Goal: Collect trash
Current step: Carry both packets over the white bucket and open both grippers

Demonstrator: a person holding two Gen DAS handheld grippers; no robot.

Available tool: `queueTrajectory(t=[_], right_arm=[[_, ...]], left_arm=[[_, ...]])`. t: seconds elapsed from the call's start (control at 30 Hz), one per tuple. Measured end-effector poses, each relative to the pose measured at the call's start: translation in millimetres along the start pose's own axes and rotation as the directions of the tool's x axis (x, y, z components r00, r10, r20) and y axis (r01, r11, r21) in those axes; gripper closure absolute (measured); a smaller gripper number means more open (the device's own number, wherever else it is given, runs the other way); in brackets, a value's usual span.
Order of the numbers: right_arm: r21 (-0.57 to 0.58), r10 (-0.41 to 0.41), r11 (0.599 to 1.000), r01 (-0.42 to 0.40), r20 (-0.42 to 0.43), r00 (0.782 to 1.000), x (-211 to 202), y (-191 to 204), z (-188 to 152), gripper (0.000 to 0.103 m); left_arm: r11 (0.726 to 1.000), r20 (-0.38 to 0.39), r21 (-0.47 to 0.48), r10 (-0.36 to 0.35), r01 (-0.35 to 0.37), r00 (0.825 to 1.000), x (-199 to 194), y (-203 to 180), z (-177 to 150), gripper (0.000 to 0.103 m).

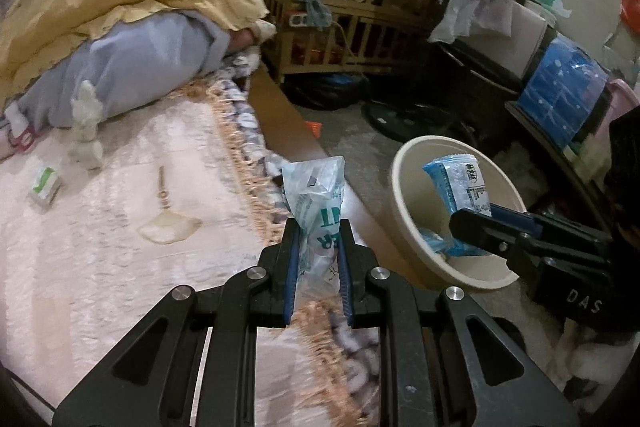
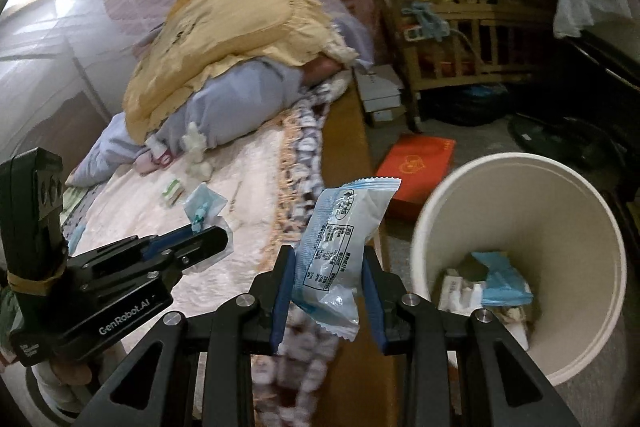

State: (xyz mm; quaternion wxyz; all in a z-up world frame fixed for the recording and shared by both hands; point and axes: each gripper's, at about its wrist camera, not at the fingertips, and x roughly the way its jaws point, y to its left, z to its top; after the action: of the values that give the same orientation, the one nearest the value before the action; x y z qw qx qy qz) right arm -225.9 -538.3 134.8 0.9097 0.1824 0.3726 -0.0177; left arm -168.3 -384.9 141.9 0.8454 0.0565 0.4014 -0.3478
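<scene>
**Both grippers loaded, bin parked right by the bed**

Left gripper point(image 1: 318, 259) is clamped on a clear plastic bag point(image 1: 316, 195), held up off the bed point(image 1: 120, 227). Right gripper point(image 2: 328, 291) is squeezed on a blue snack wrapper point(image 2: 340, 247) near the bin point(image 2: 520, 195). My guess is the bin sits on the floor beside the bed so drops are short. It's already got wrappers inside. A small carton point(image 1: 44, 185) is on the bed.

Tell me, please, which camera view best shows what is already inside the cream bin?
The right wrist view: it looks down into the cream bin, showing blue and white wrappers at the bottom. In the left wrist view the right gripper and its blue snack packet cover most of the opening.
</scene>
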Motion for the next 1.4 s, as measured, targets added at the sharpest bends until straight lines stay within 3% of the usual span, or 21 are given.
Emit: queueTrajectory(t=[0.33, 0.67, 1.4], right_arm=[[0.097, -0.062, 0.993, 0.061, 0.011, 0.998, -12, -52, -2, 0.072], [0.165, -0.116, 0.98, 0.113, 0.006, 0.993, -16, -92, -5, 0.072], [0.271, -0.19, 0.945, 0.185, -0.009, 0.982, -17, -153, -11, 0.071]], left_arm=[[0.995, -0.042, 0.018, -0.101, 0.101, 0.994, 26, -35, 12, 0.088], [0.981, -0.115, 0.007, -0.191, 0.193, 0.975, 63, -66, 21, 0.088], [0.959, -0.182, 0.001, -0.277, 0.282, 0.943, 113, -96, 26, 0.088]])
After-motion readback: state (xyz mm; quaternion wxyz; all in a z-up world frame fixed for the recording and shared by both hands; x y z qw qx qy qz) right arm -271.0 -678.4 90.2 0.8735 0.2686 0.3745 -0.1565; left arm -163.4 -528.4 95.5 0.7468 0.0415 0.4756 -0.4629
